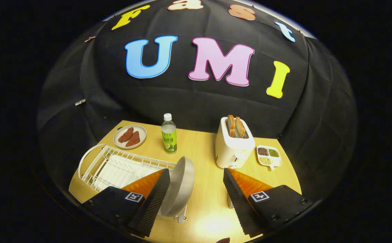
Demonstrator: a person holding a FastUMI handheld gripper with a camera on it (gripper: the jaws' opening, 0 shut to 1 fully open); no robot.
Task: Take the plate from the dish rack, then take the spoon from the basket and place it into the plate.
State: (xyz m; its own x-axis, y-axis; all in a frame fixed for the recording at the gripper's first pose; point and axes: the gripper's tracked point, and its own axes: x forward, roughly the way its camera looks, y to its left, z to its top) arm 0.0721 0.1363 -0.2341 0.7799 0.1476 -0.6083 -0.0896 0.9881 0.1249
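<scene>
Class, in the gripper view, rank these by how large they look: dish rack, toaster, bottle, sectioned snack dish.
1. dish rack
2. toaster
3. bottle
4. sectioned snack dish

The open claw sits nearest the rack, which inflates its apparent size.

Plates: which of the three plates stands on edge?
The grey plate in the dish rack, beside the gripper's open fingers; the other two lie flat.

The plate [181,185] is grey and round, standing on edge in the white wire dish rack [115,167], tilted slightly. It sits at the rack's near end, just inside the left finger of the hand-held gripper [196,192], whose fingers stand wide apart without pressing it.
</scene>
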